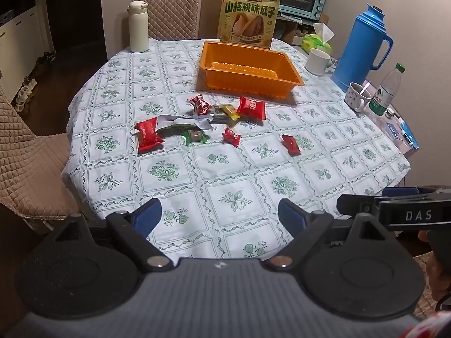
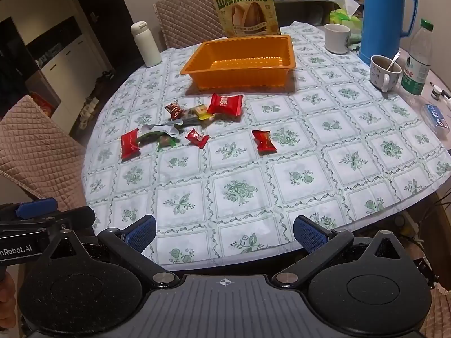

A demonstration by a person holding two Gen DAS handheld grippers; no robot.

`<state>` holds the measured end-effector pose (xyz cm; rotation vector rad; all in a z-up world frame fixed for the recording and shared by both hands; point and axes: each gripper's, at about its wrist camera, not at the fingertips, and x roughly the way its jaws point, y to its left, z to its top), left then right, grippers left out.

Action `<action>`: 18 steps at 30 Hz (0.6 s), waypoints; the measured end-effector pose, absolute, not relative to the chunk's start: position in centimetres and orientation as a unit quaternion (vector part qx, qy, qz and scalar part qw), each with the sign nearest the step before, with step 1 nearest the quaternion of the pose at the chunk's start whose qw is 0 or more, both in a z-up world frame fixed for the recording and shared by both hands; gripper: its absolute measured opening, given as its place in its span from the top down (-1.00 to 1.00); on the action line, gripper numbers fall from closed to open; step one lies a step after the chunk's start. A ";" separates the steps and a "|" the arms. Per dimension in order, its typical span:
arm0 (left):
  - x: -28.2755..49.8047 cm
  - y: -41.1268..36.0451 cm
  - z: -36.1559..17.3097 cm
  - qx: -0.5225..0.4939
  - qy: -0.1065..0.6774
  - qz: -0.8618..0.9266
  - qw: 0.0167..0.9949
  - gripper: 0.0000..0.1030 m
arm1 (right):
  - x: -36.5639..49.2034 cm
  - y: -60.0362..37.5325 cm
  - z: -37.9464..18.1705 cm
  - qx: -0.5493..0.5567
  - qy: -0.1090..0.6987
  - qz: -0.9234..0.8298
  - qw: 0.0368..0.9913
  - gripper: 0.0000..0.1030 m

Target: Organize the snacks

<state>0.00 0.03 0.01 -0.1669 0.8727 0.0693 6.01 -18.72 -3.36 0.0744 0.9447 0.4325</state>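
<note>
Lying loose on the green-and-white floral plastic tablecloth (image 1: 234,202), near the middle of the round table, were the snacks: two flat red pillow-sealed foil packets (image 1: 148,137) (image 1: 251,108), small red twist-wrapped candies (image 1: 291,144) (image 1: 231,136), a red-and-white twist candy (image 1: 199,105), a small yellow wrapped sweet (image 1: 231,111) and a green wrapped piece (image 1: 194,136) among torn wrapper scraps. All looked light, crinkly and slippery; the pillow packets would likely crush if squeezed hard. Best hold, by judgement: across the padded middle of a packet, or across a candy's body rather than its twisted ends.

Just behind them stood the empty rectangular orange plastic tray (image 1: 248,77), thin-walled and probably easily pushed. Behind that was the upright green-and-yellow sunflower seed bag (image 1: 248,18).

The left gripper (image 1: 220,215) and the right gripper (image 2: 224,232) both hung at the near table edge, blue pads spread wide, nothing between them, well apart from the snacks.

The left wrist view alone showed the whole tissue pack (image 1: 317,40) and the right gripper's body from the side. The right wrist view alone showed the spoon and drink inside the white mug (image 2: 384,70) and the lone red candy (image 2: 263,140) nearest its side.
</note>
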 end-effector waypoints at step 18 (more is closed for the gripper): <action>0.0 0.0 0.0 -0.080 0.422 0.035 0.902 -0.72 | 6.5 -18.9 -3.1 0.035 0.450 0.207 0.868 -1.00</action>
